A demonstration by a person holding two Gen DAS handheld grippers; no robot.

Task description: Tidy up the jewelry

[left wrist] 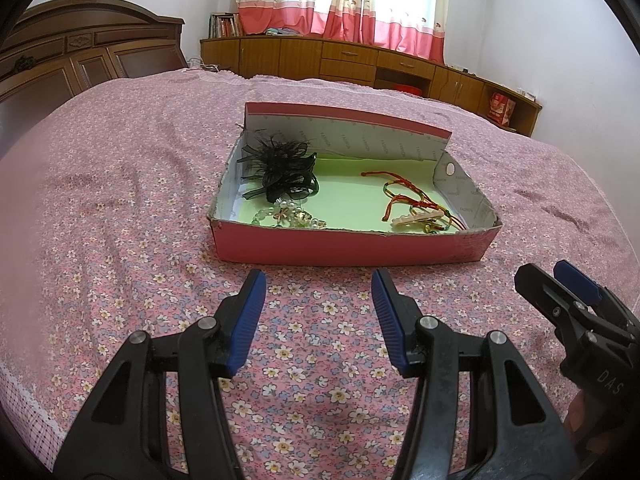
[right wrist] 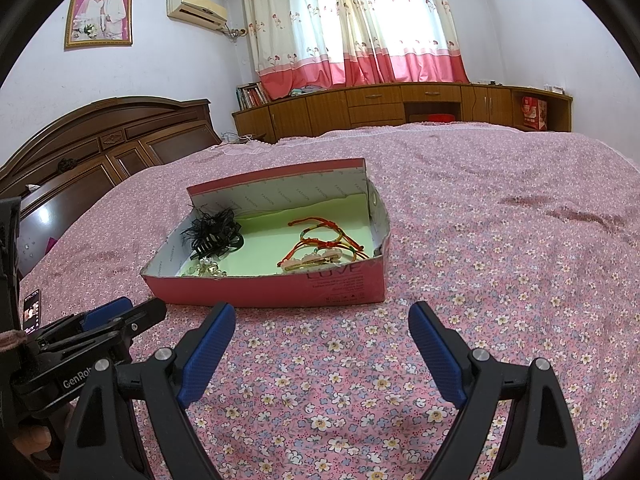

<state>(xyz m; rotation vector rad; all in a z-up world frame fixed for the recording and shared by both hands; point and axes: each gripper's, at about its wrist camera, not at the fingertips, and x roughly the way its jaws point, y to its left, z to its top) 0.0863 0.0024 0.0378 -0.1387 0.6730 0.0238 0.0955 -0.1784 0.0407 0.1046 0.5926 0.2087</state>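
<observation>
Where the jewelry lies, a shallow pink box (left wrist: 348, 246) with a pale green floor rests on the bed (left wrist: 120, 200), its taller back wall standing upright. At the left end of the box sits a black feathered hair clip (left wrist: 280, 170), and just in front of it, against the near wall, a cluster of pearl and green bead bracelets (left wrist: 290, 218). At the right end lie red and gold cord bracelets (left wrist: 404, 196), with a pale hair clip (left wrist: 416, 218) resting over their near side. The middle of the green floor between the two groups is bare.

On the near side of the box, above the flowered bedspread, the left gripper (left wrist: 318, 316) has its blue-padded fingers (left wrist: 248, 320) spread partway, with nothing between them. Beside it, the right gripper (right wrist: 322, 356) has its fingers (right wrist: 438, 354) spread wide, likewise holding nothing. Neither gripper touches the box.

Beyond the bed stand a dark wooden headboard (right wrist: 100, 148) at left, a row of low wooden cabinets (right wrist: 400, 108) along the far wall, and pink-and-cream curtains (right wrist: 360, 28) over a bright window. A framed photograph (right wrist: 99, 12) and an air conditioner (right wrist: 196, 10) hang on the left wall.
</observation>
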